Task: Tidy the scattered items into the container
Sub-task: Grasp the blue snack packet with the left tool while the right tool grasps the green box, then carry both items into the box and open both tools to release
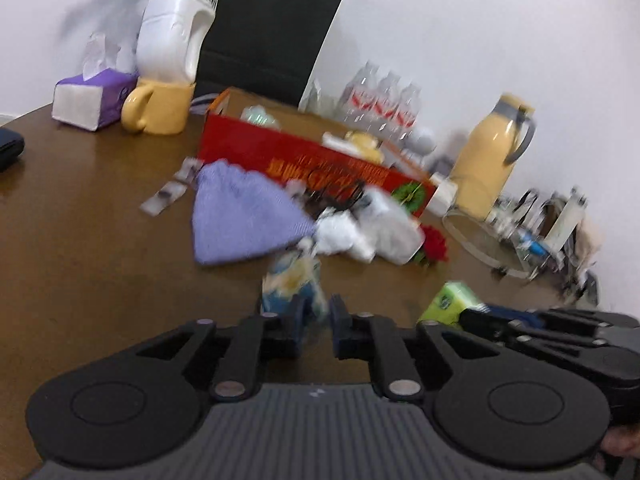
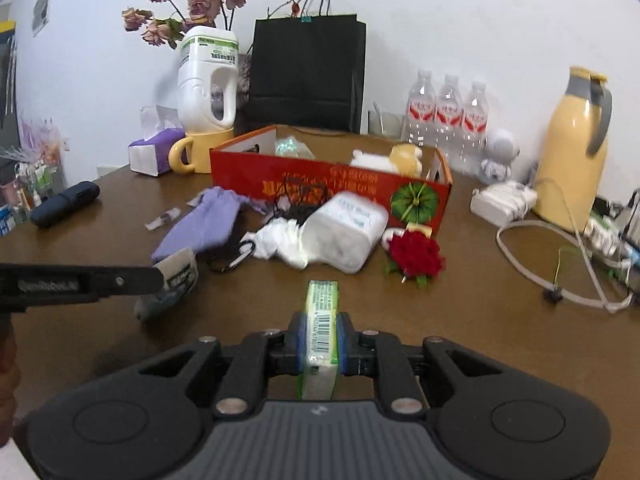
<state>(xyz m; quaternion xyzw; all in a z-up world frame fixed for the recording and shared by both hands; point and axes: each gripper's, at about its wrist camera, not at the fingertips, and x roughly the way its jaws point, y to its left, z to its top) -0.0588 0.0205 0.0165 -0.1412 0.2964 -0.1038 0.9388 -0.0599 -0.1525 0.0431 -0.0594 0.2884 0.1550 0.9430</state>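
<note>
The right gripper [image 2: 319,343] is clamped on a green tissue pack [image 2: 320,334] near the table's front edge, while the left gripper [image 1: 317,326], fingers close together, holds a blue-and-white packet [image 1: 292,284] just left of it. Both loads are best carried level and clear of the clutter (a purple pouch [image 2: 204,226], white plastic case [image 2: 346,230] and red rose [image 2: 416,254]), then released over the red cardboard box [image 2: 332,188] farther back. Counted: three water bottles [image 2: 448,114], one yellow mug [image 2: 192,152], one yellow thermos [image 2: 576,148].

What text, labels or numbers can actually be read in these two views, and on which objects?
None can be quoted.
Red box: gold characters upside down, blurred.
Green packet in right tool: barcode, digits too small.
White jug: label print too small.
Water bottles: red labels illegible.
</note>
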